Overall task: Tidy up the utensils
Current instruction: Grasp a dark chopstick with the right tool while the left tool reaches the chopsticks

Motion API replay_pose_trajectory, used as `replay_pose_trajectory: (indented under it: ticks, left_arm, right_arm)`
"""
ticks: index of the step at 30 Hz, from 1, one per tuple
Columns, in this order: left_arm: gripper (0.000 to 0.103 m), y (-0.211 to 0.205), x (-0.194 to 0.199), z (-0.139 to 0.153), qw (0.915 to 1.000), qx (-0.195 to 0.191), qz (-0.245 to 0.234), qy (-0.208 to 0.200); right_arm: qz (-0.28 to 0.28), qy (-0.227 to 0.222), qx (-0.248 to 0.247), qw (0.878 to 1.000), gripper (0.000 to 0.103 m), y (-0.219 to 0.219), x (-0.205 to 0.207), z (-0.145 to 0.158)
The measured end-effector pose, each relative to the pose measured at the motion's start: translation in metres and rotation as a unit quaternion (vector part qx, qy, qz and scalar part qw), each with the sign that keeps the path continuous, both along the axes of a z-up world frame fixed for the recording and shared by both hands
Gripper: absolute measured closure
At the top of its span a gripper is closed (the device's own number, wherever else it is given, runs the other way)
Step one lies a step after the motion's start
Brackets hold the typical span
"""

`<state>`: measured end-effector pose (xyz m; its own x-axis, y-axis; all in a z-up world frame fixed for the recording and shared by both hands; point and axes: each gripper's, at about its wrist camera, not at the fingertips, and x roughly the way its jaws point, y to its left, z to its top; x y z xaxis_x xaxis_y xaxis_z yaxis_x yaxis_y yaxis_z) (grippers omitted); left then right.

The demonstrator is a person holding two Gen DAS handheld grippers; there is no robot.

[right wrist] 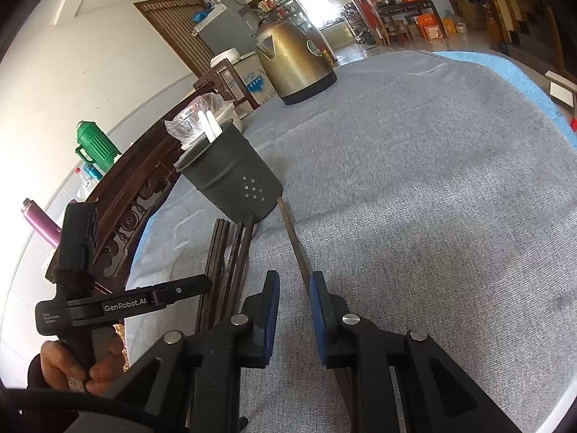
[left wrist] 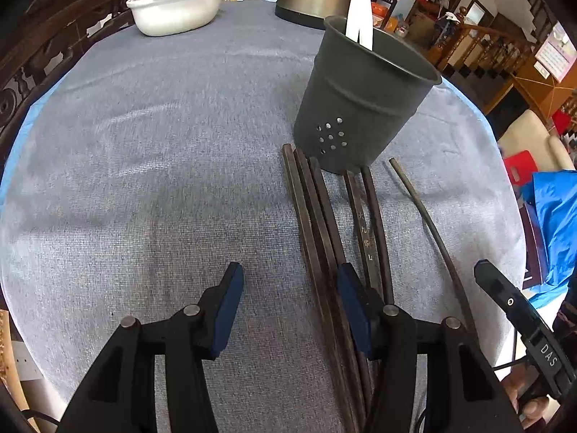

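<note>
A dark grey perforated utensil holder [left wrist: 364, 93] stands on the grey cloth with white utensils [left wrist: 359, 14] in it; it also shows in the right wrist view [right wrist: 230, 180]. Several dark chopsticks [left wrist: 321, 216] lie on the cloth in front of it, and one more [left wrist: 425, 216] lies apart to the right. My left gripper [left wrist: 290, 303] is open and empty; its right finger sits over the chopstick bundle. My right gripper [right wrist: 294, 310] is open, low over the cloth, with the lone chopstick [right wrist: 294, 245] running between its fingers. The chopstick bundle [right wrist: 227, 263] lies to its left.
A white bowl with a plastic bag [left wrist: 176, 7] and a brass kettle [right wrist: 292, 61] stand at the far side of the table. A carved wooden chair back [right wrist: 137, 209] borders the table edge. The left gripper's handle [right wrist: 122, 305] shows at the right view's left.
</note>
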<state>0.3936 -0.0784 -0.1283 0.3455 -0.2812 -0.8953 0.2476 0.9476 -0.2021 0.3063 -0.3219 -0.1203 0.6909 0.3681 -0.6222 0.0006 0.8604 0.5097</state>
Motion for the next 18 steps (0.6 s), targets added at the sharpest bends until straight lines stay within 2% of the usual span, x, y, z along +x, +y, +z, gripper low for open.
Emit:
replay_pose_trajectory:
  ticks: [14, 18]
  left_arm:
    - [0.048, 0.036, -0.004, 0.000, 0.9991, -0.009, -0.040, 0.010]
    - [0.048, 0.046, -0.005, 0.001, 0.9992, -0.012, -0.037, 0.009]
  right_arm:
    - [0.010, 0.007, -0.005, 1.000, 0.083, 0.004, 0.007, 0.002]
    - [0.012, 0.009, -0.006, 1.000, 0.083, 0.006, 0.009, 0.000]
